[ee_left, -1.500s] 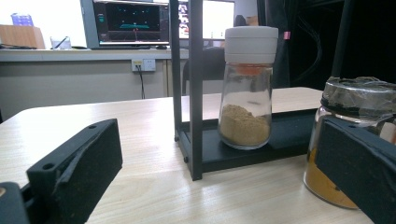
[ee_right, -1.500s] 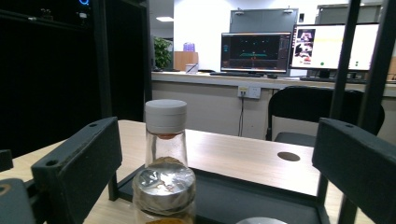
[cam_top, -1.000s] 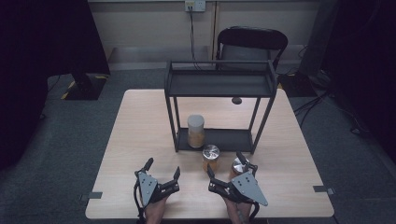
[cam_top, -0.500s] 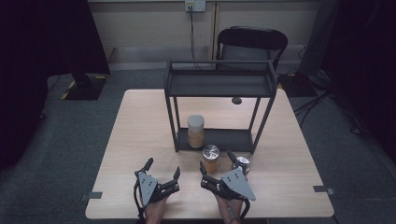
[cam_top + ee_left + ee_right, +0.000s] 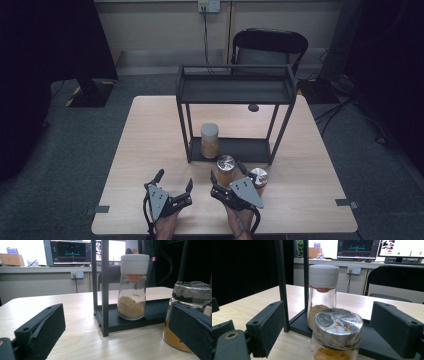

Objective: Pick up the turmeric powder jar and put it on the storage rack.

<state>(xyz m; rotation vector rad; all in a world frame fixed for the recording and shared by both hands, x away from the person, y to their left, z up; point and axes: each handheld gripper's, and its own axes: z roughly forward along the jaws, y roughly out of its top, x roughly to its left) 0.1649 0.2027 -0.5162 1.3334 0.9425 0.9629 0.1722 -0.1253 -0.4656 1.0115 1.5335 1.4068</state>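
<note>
A pale wood-grain table [image 5: 150, 150] fills the middle of the frame on grey carpet, bearing a black metal two-tier rack [image 5: 235, 90] whose lower shelf holds a white-capped glass shaker [image 5: 210, 140] of tan powder. Lower centre, the right gripper [image 5: 226, 179] stands spread around a metal-lidded glass jar [image 5: 225, 169] of orange powder without gripping it; a second like jar [image 5: 258, 177] sits just right. At lower left, the left gripper [image 5: 174, 180] is parted and empty over bare tabletop

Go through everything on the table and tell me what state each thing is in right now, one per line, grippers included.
Left gripper: open, holding nothing.
Right gripper: open, jaws either side of the orange-powder jar, not closed on it.
Orange-powder jar: upright, silver lid on, standing on the table.
White-capped jar: upright, capped, part full of tan powder, on the rack's bottom shelf.
Second silver-lidded jar: upright, lidded.
Black rack: upright, top shelf bare.
</note>
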